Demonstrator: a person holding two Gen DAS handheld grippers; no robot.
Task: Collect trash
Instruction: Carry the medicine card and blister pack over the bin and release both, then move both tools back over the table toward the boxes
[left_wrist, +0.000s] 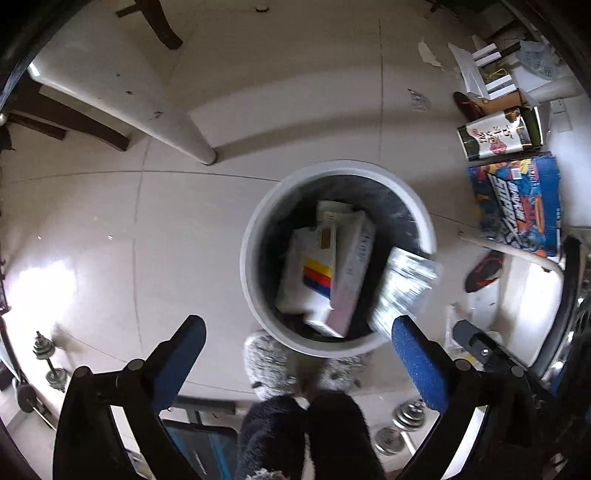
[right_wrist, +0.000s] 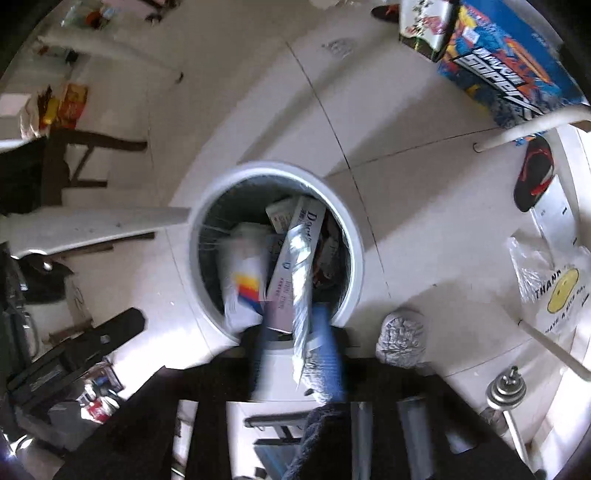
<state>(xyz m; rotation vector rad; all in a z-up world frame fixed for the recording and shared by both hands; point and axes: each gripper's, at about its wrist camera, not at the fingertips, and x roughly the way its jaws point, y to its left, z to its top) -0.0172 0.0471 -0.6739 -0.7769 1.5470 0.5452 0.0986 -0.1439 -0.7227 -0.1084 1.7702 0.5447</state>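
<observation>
Several boxes already lie in the white bin (left gripper jaws wide, empty), while the right gripper jaws loosely flank a silvery wrapper over the bin, so floor clutter remains.

Under me the floor is pale glossy tile with thin grout lines, and daylight glares white off it at the left. A cream table leg slants across the tiles, with dark wooden chair legs beyond it. A blue printed carton lies at the right, dumbbells rest at the lower left, and a white metal frame crosses near the carton.
</observation>
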